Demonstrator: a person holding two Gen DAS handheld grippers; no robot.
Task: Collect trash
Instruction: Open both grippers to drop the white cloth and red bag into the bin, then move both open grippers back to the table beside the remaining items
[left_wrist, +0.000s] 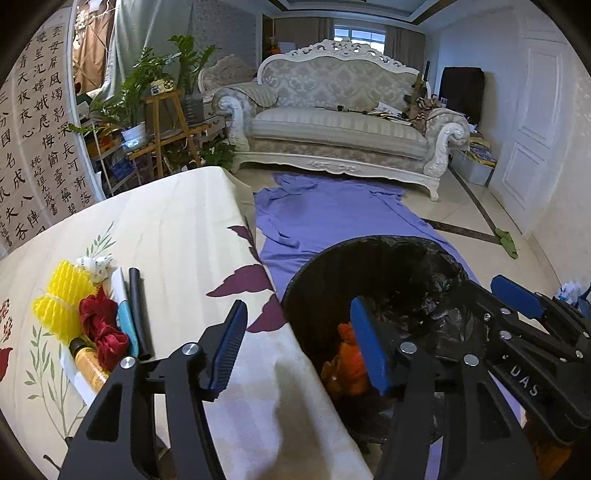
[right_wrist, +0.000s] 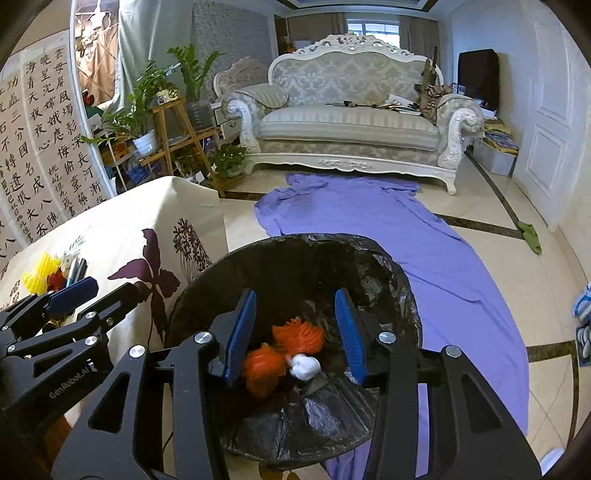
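A black bin lined with a black bag (right_wrist: 295, 238) stands on the floor beside the table; its rim (left_wrist: 369, 243) also shows in the left wrist view. Over the bin's mouth my right gripper (right_wrist: 295, 332) hangs open, its pads touching nothing. Below it in the bin lie orange foam netting (right_wrist: 299, 334) and a blurred white paper ball (right_wrist: 304, 363). My left gripper (left_wrist: 299, 347) is open and empty, straddling the table edge and the bin. On the table lie yellow foam netting (left_wrist: 62, 299), a red cloth (left_wrist: 103, 332), crumpled white paper (left_wrist: 94, 264), a black tube (left_wrist: 140, 310) and an amber bottle (left_wrist: 86, 360).
The table carries a cream floral cloth (left_wrist: 166, 229). A purple sheet (right_wrist: 424, 236) is spread on the tiled floor from the bin to a white sofa (right_wrist: 351, 122). A wooden plant stand (right_wrist: 177, 133) stands at back left, and a green slipper (right_wrist: 530, 236) lies near the door.
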